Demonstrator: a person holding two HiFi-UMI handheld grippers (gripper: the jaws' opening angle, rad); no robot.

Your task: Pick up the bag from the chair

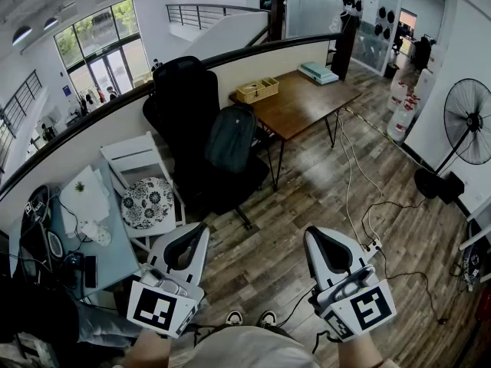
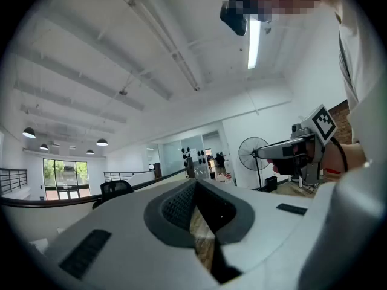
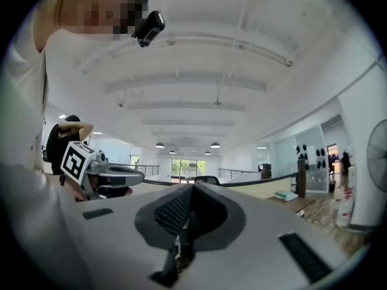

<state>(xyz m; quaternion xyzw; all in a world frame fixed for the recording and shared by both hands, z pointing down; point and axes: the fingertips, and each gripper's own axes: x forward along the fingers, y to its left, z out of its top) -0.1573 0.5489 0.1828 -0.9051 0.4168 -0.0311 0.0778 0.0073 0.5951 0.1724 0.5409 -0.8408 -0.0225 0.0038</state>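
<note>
A dark grey backpack (image 1: 230, 138) leans upright on the seat of a black office chair (image 1: 186, 102) in the middle of the head view. Both grippers are held low near the person's body, well short of the chair and pointing toward it. The left gripper (image 1: 198, 233) is shut, its jaws together with nothing between them. The right gripper (image 1: 314, 238) is likewise shut and empty. In the left gripper view the left gripper (image 2: 195, 187) tilts up at the ceiling, with the chair top (image 2: 115, 189) far off. The right gripper (image 3: 190, 189) also tilts upward.
A wooden table (image 1: 307, 102) with a yellow crate (image 1: 258, 90) stands right of the chair. Left of it are a white chair with a patterned cushion (image 1: 146, 202) and a pale blue desk (image 1: 115, 259). Cables (image 1: 360, 198) trail over the wood floor; a fan (image 1: 468, 125) stands at the right.
</note>
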